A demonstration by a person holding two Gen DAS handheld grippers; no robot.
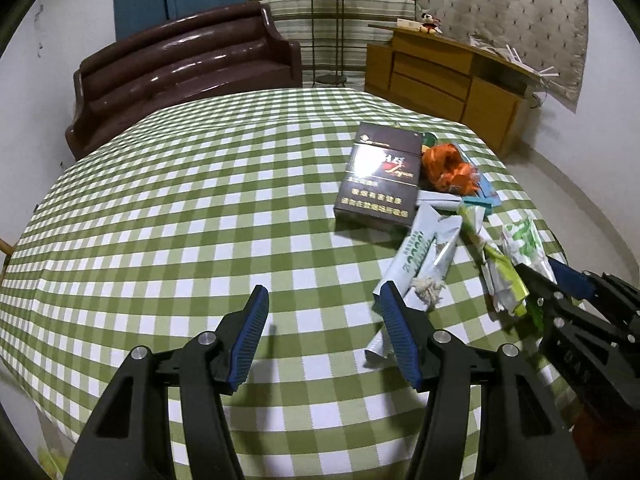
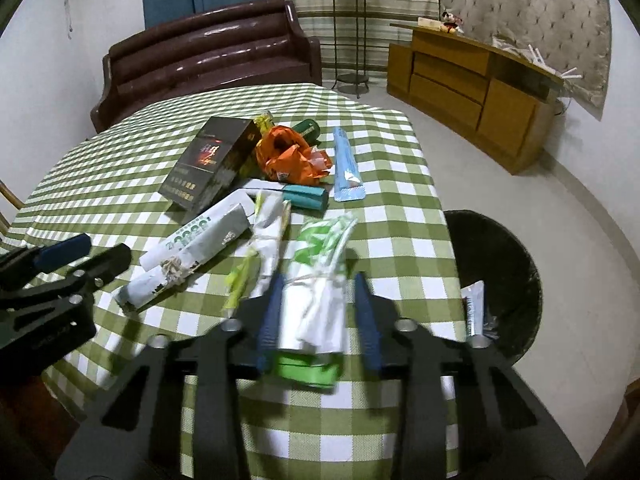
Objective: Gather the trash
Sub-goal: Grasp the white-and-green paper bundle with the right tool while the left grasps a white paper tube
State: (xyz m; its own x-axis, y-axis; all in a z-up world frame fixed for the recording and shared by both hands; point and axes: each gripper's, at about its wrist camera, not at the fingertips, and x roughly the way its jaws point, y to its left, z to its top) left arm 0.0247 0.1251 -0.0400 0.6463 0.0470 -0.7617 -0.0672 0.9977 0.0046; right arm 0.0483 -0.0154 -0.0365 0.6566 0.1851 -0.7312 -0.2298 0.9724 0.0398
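The right gripper [image 2: 318,312] straddles a crumpled green-and-white wrapper [image 2: 320,280] on the table, pads not clearly pressing. Light, soft and crinkly, it looks best pinched mid-body. The left gripper [image 1: 322,334] hangs open.

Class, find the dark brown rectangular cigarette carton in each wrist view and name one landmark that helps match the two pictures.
Left wrist view: the dark brown cigarette carton lies right of centre, on the green checked tablecloth.
Right wrist view: it lies left of centre, upper half.
Shared landmark: the crumpled orange plastic bag lies directly right of the carton in both.
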